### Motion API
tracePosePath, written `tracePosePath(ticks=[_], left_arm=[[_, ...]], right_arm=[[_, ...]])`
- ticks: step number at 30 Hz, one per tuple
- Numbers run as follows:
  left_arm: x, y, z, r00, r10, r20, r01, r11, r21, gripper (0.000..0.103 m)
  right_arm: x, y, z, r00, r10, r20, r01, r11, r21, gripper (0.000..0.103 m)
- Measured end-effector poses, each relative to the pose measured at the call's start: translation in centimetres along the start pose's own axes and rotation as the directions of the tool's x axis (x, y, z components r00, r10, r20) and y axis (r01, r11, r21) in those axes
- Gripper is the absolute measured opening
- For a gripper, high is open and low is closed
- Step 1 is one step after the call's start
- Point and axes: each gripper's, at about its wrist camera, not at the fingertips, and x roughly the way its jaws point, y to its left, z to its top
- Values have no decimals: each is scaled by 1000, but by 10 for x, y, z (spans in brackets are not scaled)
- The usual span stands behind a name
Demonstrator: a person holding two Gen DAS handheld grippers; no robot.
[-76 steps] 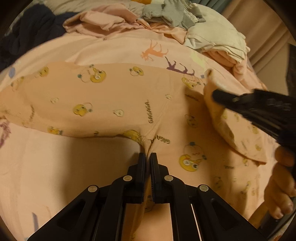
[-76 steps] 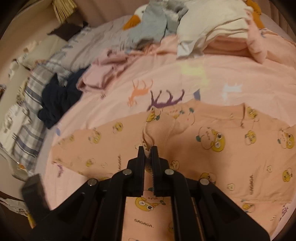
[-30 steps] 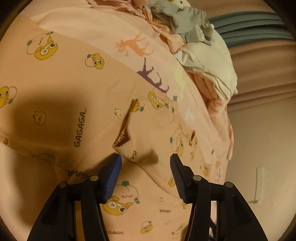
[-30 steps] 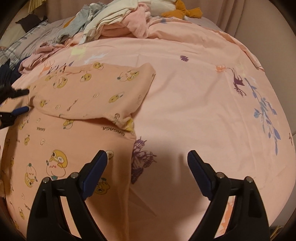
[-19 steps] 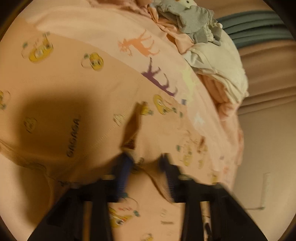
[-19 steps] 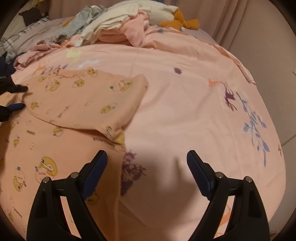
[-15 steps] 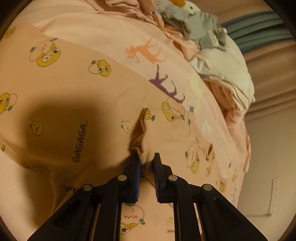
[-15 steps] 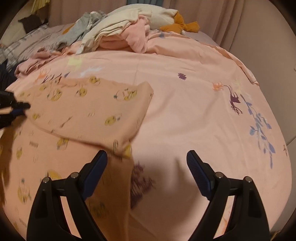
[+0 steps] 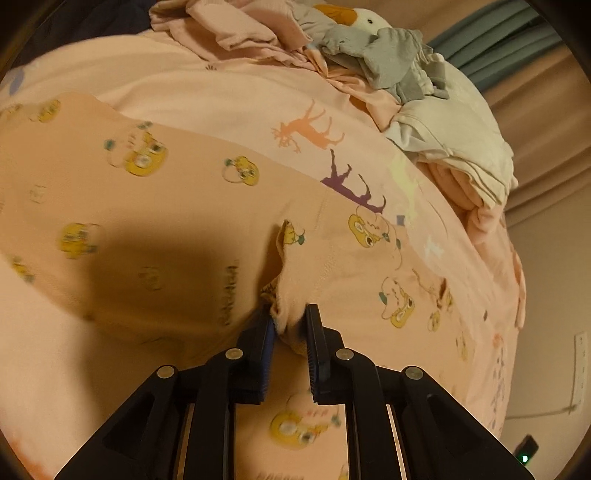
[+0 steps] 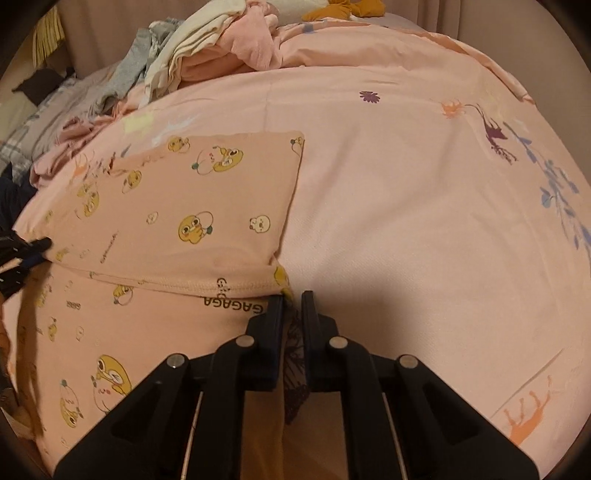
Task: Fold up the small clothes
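A peach garment (image 9: pixel 184 221) printed with yellow cartoon faces lies spread on the pink bed sheet (image 10: pixel 406 184). My left gripper (image 9: pixel 290 317) is shut on a bunched-up fold of it, which stands a little above the cloth around it. In the right wrist view one part of the garment (image 10: pixel 184 206) is folded over the rest as a flat flap. My right gripper (image 10: pixel 293 299) is closing its jaws at the near right corner of that flap, with the hem's corner between the tips. The left gripper (image 10: pixel 26 251) shows at the flap's far left end.
A heap of loose clothes (image 9: pixel 443 122) lies at the back of the bed, with a grey piece (image 9: pixel 388 62) and a plush goose (image 9: pixel 365 18) on it. The same heap (image 10: pixel 207 48) shows at the upper left in the right wrist view. Bare sheet stretches right of the garment.
The left jaws went from wide open to shut on the fold and pulled it up slightly. The right jaws went from wide open to nearly together at the flap's corner.
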Motion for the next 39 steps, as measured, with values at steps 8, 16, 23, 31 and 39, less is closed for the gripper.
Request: tracePosePath(ticks=[8,16,23,31,39], left_arm=[[-61,-18,7,981,88,171,-108,987,117,12],[38,-48,-11,977,213,10,-209,944,256,8],[-5,6,-16,998,8,-55,-1,994,113,5],[-119,102,13,983,-67,169,84,992,-98,60],[-161,232,35,957,26,287,107,893,-438,67]], right_arm=[[-40,-8,7,999,50,18,-50,999,3,17],[17,15,37,994,41,-100,-33,996,83,12],[2,9,6,996,-21,-86,24,999,41,16],[-33,-1,-18,988,113,-107,-98,985,142,20],[-53,17,-32,991,81,-103,-73,994,85,34]])
